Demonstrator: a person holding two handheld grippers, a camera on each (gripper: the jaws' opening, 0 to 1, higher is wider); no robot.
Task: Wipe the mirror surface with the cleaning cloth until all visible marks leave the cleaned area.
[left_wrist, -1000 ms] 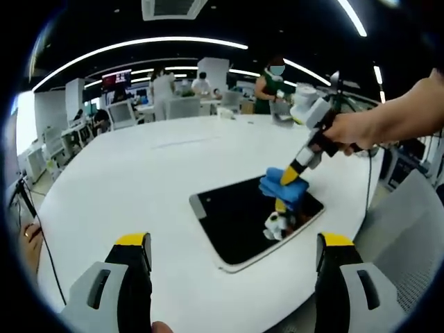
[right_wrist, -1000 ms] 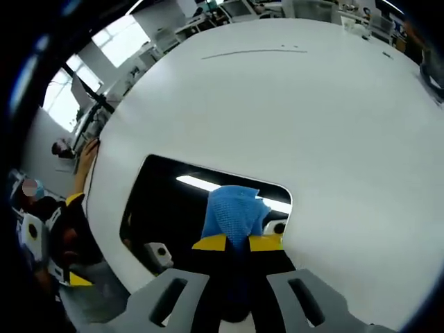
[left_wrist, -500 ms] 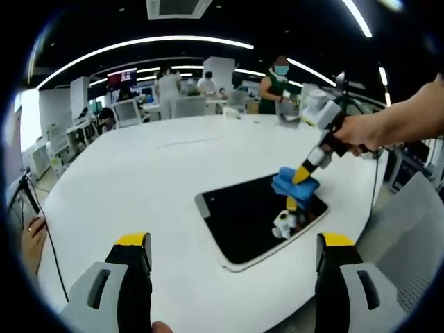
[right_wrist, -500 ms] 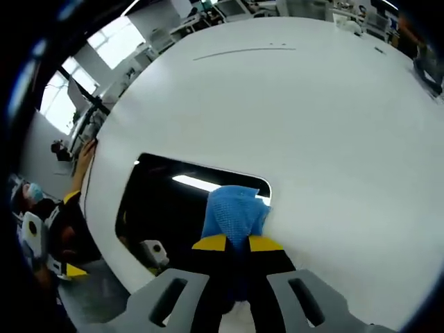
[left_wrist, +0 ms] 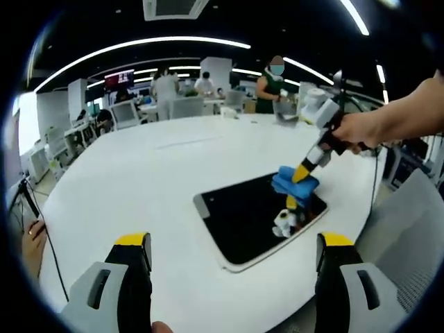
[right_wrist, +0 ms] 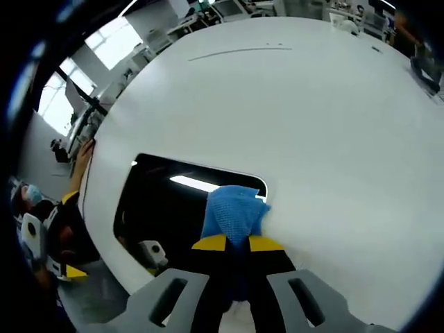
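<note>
Meanwhile, the cleaning cloth (right_wrist: 234,214) is clamped by the right gripper (right_wrist: 236,244) at the mirror's (left_wrist: 253,218) far corner; unwiped glass lies leftward, nearer the empty, wide-open left gripper (left_wrist: 234,251).

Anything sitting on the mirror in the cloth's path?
Nothing visible. The right gripper presses the blue cloth on the mirror at a corner; the rest of its dark surface carries only reflections. The left gripper hangs back, open.

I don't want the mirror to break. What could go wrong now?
The cloth, pinched in the right gripper, sits at the mirror's corner, so it may slip onto the table and miss spots. The mirror lies close to the table edge, so a hard push might slide it off.
</note>
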